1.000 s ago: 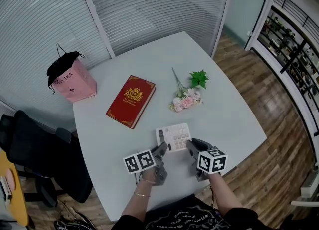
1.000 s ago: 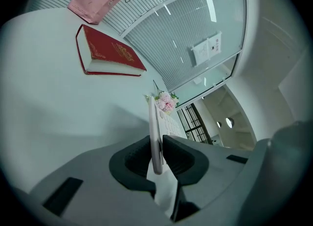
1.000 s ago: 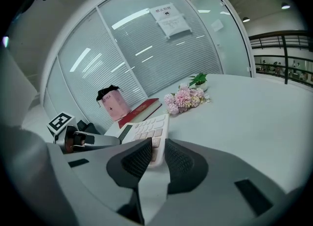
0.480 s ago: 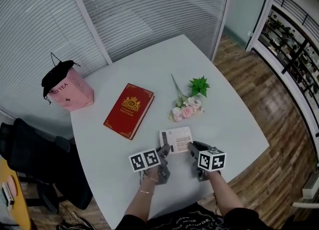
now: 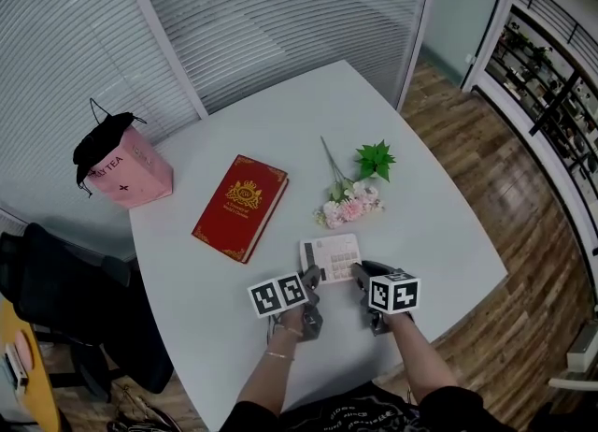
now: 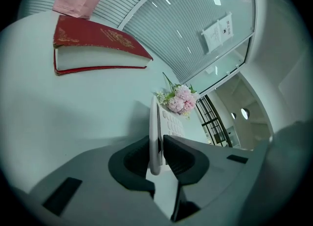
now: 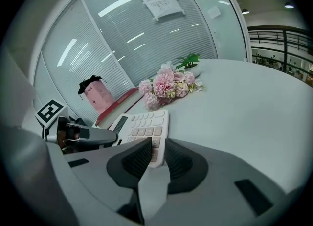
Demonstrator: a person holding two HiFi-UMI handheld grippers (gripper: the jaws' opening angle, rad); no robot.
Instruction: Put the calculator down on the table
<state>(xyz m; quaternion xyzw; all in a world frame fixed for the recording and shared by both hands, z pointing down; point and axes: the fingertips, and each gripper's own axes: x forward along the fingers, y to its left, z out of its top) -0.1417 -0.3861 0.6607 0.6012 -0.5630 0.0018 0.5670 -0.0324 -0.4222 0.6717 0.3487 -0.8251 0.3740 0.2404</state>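
Observation:
A white calculator [image 5: 330, 257] with pale keys is held between both grippers over the table's near side, low over the grey table [image 5: 430, 224]; I cannot tell whether it touches. My left gripper [image 5: 313, 277] is shut on its left edge; in the left gripper view the calculator [image 6: 155, 137] stands edge-on between the pads. My right gripper [image 5: 356, 274] is shut on its near right corner, and in the right gripper view the calculator [image 7: 141, 126] lies face up, reaching out from the jaws [image 7: 157, 150].
A red book [image 5: 240, 207] lies left of centre. Pink flowers with green leaves [image 5: 351, 192] lie just beyond the calculator. A pink bag [image 5: 121, 170] stands at the far left corner. A black chair [image 5: 65, 299] is off the table's left side.
Both grippers have sunk toward the table with the calculator still held between them. Book, flowers and bag have not moved on the table.

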